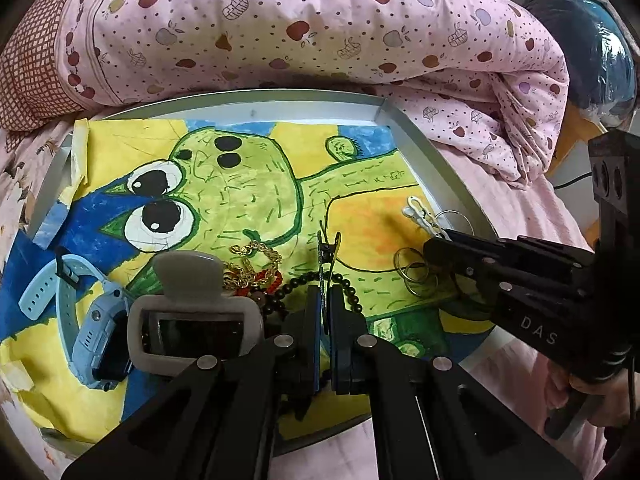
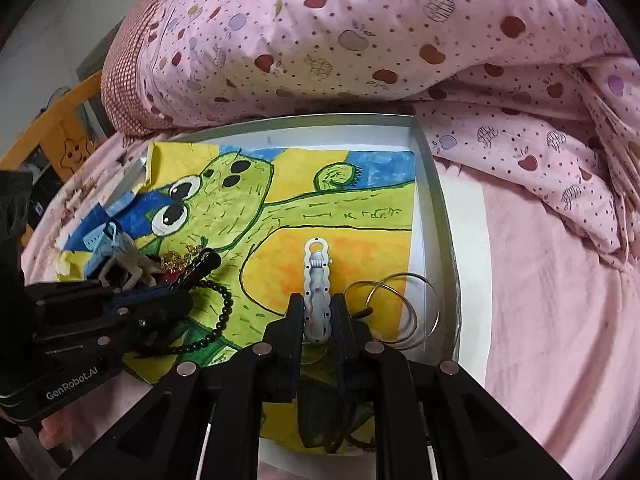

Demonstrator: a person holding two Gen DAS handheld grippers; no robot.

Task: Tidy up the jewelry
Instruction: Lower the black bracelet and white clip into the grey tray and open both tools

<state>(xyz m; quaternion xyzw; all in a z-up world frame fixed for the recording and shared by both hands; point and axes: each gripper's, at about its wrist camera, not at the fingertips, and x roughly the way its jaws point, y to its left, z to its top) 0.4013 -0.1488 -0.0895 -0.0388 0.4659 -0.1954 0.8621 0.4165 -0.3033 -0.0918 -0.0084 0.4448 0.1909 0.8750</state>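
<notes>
Watch: a light blue watch lies on the left side of the picture paper, its strap curled up in a loop
Little box: a grey box with its lid flipped up sits just beside the watch, on the right of it
Gold chain: a shiny gold chain lies in a heap behind the box, touching some red thread
Bead string: dark round beads snake across the paper near the gold chain and pass by the left claw
Left claw: its two fingers are pressed close together on a dark hair clip, which stands up thin between them with its tip sticking out in front
Frog picture: a big painted paper, green, yellow and blue, lies flat in the tray under all the things
White clip: a white wavy hair clip is on the right part of the paper, over the orange patch
Right claw: its fingers are squeezed onto the back end of the white clip, and the ring end of the clip points away
Wire rings: thin silver hoops lie just beside the right claw, on its right, near the tray edge
Tray: a flat grey tray with a low rim sits on the pink bed
Blanket: a pink blanket with apples is bunched up behind the tray
</notes>
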